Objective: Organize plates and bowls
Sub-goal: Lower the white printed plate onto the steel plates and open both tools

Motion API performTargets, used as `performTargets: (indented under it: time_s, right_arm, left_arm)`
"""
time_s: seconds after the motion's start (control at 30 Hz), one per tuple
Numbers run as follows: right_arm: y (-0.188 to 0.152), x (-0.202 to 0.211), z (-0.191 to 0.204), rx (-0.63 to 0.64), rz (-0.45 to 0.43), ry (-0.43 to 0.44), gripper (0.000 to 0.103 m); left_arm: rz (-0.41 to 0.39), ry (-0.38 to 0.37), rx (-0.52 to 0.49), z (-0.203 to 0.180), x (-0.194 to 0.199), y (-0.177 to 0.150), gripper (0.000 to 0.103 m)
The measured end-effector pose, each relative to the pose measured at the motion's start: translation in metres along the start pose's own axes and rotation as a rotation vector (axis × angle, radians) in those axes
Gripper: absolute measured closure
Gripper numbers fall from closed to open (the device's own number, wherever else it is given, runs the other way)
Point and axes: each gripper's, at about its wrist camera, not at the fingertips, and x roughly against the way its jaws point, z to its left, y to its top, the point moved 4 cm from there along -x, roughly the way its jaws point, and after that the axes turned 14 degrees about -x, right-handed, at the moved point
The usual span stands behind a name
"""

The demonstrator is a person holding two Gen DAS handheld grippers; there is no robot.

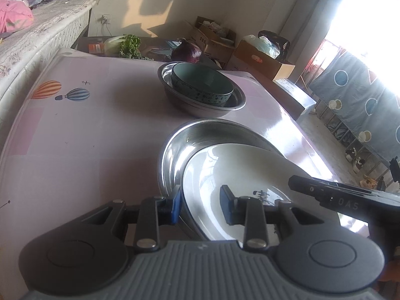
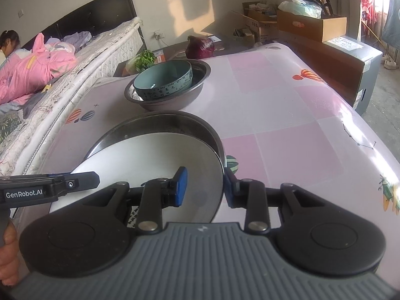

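Note:
A white plate (image 1: 225, 172) lies tilted in a steel pan (image 1: 200, 132) on the pink table. My left gripper (image 1: 200, 207) is open, its fingers astride the plate's near left rim. My right gripper (image 2: 205, 187) is open too, its fingers astride the right rim of the plate (image 2: 160, 155) and the pan (image 2: 175, 120). Farther back a teal bowl (image 1: 202, 85) sits in a steel basin (image 1: 225, 107); they also show in the right wrist view, bowl (image 2: 162, 80) in basin (image 2: 172, 100).
A bed (image 2: 75, 57) with pink bedding runs along the table's left side. A purple cabbage (image 2: 200, 47) and greens (image 2: 145, 60) lie behind the table. Cardboard boxes (image 2: 310, 25) stand at the back right. The table (image 2: 300, 125) has a rounded right edge.

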Motion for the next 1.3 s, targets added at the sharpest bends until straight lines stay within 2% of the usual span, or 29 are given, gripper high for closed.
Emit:
performTargets:
  time_s: [0.27, 0.33, 0.47, 0.63, 0.73, 0.83, 0.9, 1.0, 1.1, 1.23, 1.3]
  right_arm:
    - [0.014, -0.010, -0.002, -0.009, -0.026, 0.012, 0.073]
    - [0.016, -0.011, -0.002, -0.006, -0.034, 0.010, 0.073]
    - [0.017, -0.010, -0.003, -0.012, -0.042, 0.022, 0.073]
    - [0.018, -0.004, -0.006, -0.024, -0.052, 0.034, 0.072]
    - [0.018, 0.005, -0.008, -0.027, -0.065, 0.040, 0.072]
    - [0.021, 0.014, -0.011, -0.034, -0.082, 0.050, 0.067]
    - [0.024, 0.019, -0.014, -0.045, -0.089, 0.059, 0.056]
    - [0.031, 0.024, -0.018, -0.056, -0.097, 0.073, 0.046]
    - [0.046, 0.024, -0.021, -0.070, -0.099, 0.091, 0.043]
    - [0.076, 0.014, -0.021, -0.088, -0.093, 0.143, 0.042]
    - [0.089, 0.002, -0.021, -0.091, -0.079, 0.160, 0.042]
  left_arm:
    - [0.002, 0.002, -0.007, 0.006, 0.000, 0.008, 0.068]
    - [0.003, -0.004, -0.006, 0.006, 0.002, 0.009, 0.065]
    - [0.007, 0.025, -0.037, 0.003, 0.008, 0.010, 0.052]
    - [-0.019, 0.025, -0.073, -0.003, 0.019, 0.010, 0.050]
    - [-0.047, 0.054, -0.122, -0.010, 0.028, 0.011, 0.044]
    - [-0.065, 0.065, -0.145, -0.012, 0.035, 0.012, 0.038]
    - [-0.073, 0.070, -0.145, -0.010, 0.037, 0.013, 0.032]
    - [-0.081, 0.085, -0.142, -0.002, 0.038, 0.020, 0.026]
    - [-0.103, 0.110, -0.129, 0.012, 0.035, 0.035, 0.020]
    - [-0.119, 0.138, -0.103, 0.032, 0.020, 0.061, 0.021]
    - [-0.118, 0.140, -0.080, 0.040, 0.008, 0.073, 0.028]
